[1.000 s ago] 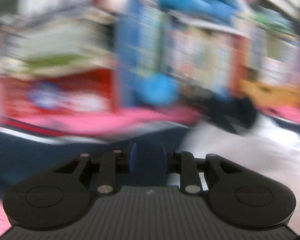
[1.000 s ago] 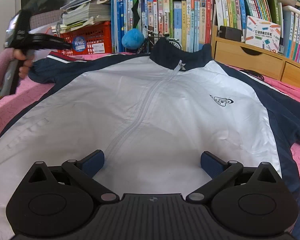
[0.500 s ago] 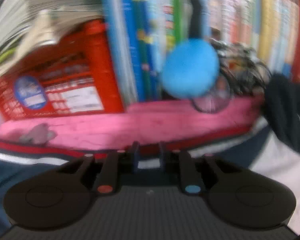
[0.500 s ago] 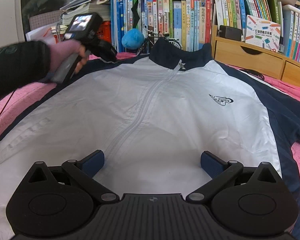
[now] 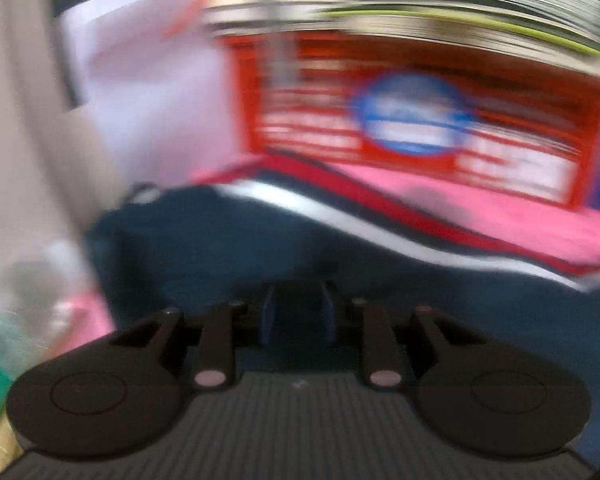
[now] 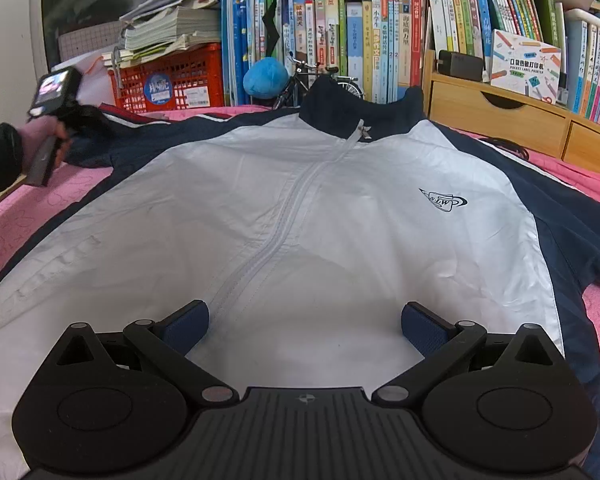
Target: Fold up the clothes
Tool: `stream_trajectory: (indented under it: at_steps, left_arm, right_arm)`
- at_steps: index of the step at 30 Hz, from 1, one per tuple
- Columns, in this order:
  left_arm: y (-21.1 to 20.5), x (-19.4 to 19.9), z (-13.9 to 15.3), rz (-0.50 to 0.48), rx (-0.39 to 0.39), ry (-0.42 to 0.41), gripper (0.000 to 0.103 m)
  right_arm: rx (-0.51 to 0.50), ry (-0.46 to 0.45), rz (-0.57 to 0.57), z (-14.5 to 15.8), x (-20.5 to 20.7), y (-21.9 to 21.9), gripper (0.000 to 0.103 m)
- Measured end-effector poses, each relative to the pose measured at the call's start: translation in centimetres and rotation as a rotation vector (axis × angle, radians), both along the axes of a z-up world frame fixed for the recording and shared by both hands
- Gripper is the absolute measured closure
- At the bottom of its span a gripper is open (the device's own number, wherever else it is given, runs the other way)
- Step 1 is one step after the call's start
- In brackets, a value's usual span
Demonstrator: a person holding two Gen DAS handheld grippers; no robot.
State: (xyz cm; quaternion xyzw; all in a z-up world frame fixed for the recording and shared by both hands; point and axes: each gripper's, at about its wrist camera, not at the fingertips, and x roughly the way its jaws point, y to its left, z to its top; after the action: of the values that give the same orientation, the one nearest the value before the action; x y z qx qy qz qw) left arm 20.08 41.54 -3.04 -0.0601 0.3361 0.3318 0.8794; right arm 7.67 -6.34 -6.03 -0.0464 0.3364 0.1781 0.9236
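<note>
Right wrist view: right tool point(image 6: 305, 326) hovers spread above the flat jacket point(image 6: 300, 216); left tool point(image 5: 297, 316), nearly clenched over a sleeve point(image 5: 228, 248), apparently starts the fold, needing a firm pinch.

1. The right wrist view looks forward along the right gripper point(image 6: 305, 326), low over the jacket point(image 6: 300, 216) front, facing a bookshelf point(image 6: 380, 40) well ahead.
2. The left wrist view, motion-blurred, looks along the left gripper point(image 5: 297, 320), close above the jacket's navy sleeve point(image 5: 228, 248), facing a red crate point(image 5: 420, 120) near ahead.
3. Both views share that sleeve and red crate point(image 6: 168, 80); the right view also catches the left gripper point(image 6: 56, 120) far to its left.
</note>
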Motion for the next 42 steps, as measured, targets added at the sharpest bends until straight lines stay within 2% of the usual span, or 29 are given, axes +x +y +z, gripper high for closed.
stream_trajectory:
  at_steps: [5, 8, 11, 12, 15, 17, 20, 23, 25, 29, 30, 31, 32, 33, 34, 37, 38, 39, 40, 41, 42]
  left_arm:
    - [3.3, 2.5, -0.4, 0.099, 0.110, 0.080, 0.077]
    - [1.4, 3.1, 0.3, 0.083, 0.178, 0.030, 0.083]
    - [-2.5, 1.0, 2.0, -0.118, 0.127, -0.157, 0.082]
    - [-4.2, 0.2, 2.7, -0.190, 0.101, -0.194, 0.082]
    - [-10.9, -2.2, 4.4, -0.422, 0.043, -0.236, 0.080]
    - [-16.1, -4.1, 5.0, -0.597, -0.003, -0.232, 0.078]
    - [-22.4, -5.4, 4.3, -0.760, -0.093, -0.182, 0.075]
    - [-26.2, -5.1, 1.9, -0.790, -0.111, -0.109, 0.075]
    - [-28.6, -4.7, 0.2, -0.801, -0.118, -0.060, 0.075]
    - [-29.8, -5.2, -1.1, -0.767, -0.081, -0.060, 0.072]
    - [-29.6, -5.3, -1.2, -0.757, -0.088, -0.062, 0.070]
    - [-29.4, -5.5, -1.2, -0.751, -0.102, -0.066, 0.069]
    - [-29.1, -5.6, -1.3, -0.746, -0.118, -0.070, 0.069]
    - [-29.0, -5.6, -1.3, -0.741, -0.121, -0.071, 0.068]
    - [-29.1, -5.7, -1.3, -0.738, -0.110, -0.068, 0.068]
    - [-29.5, -5.9, -1.3, -0.725, -0.067, -0.058, 0.061]
    - [-29.6, -5.9, -1.3, -0.722, -0.056, -0.054, 0.060]
    - [-29.7, -5.8, -1.1, -0.724, -0.041, -0.047, 0.061]
    - [-29.9, -5.7, -0.8, -0.727, -0.025, -0.039, 0.061]
    - [-30.0, -5.6, -0.4, -0.732, -0.008, -0.049, 0.061]
    - [-30.1, -5.5, 0.0, -0.740, 0.005, -0.067, 0.061]
  right_arm:
    - [-0.004, 0.001, -0.001, 0.0, 0.0, 0.1, 0.000]
    - [-0.005, 0.001, -0.003, 0.0, 0.1, 0.1, 0.000]
    - [-0.005, 0.001, -0.004, -0.1, 0.0, 0.1, 0.000]
    - [-0.005, 0.001, -0.004, -0.1, 0.0, 0.1, 0.000]
    - [-0.007, 0.008, -0.015, 0.0, 0.1, 0.3, 0.000]
    - [-0.004, 0.021, -0.026, 0.6, 0.4, 0.5, 0.003]
    - [0.026, -0.051, 0.013, 2.1, 1.4, 0.8, 0.004]
    - [0.062, -0.073, 0.000, 3.1, 4.3, 0.7, 0.004]
    - [0.116, -0.048, -0.025, 3.0, 7.1, -0.3, 0.004]
    - [0.129, 0.005, -0.203, 1.9, 11.4, -5.9, 0.009]
    - [0.129, 0.021, -0.255, 1.5, 12.1, -8.0, 0.015]
    - [0.083, 0.014, -0.298, 1.1, 12.2, -9.8, 0.023]
    - [0.020, -0.001, -0.340, 0.7, 12.2, -11.6, 0.023]
    - [-0.043, -0.016, -0.381, 0.4, 12.1, -13.3, 0.019]
    - [-0.061, -0.018, -0.437, 0.2, 12.1, -15.6, 0.007]
    - [-0.069, -0.011, -0.622, -0.2, 12.2, -22.9, 0.005]
    - [-0.119, -0.019, -0.727, -0.1, 12.3, -24.9, 0.005]
    - [-0.206, -0.018, -0.845, 0.2, 12.6, -26.2, 0.009]
    - [-0.295, -0.004, -0.919, 0.6, 12.9, -26.9, 0.033]
    - [-0.307, -0.012, -0.903, 1.2, 12.8, -26.5, 0.044]
    - [-0.294, -0.029, -0.863, 1.9, 12.5, -25.8, 0.044]
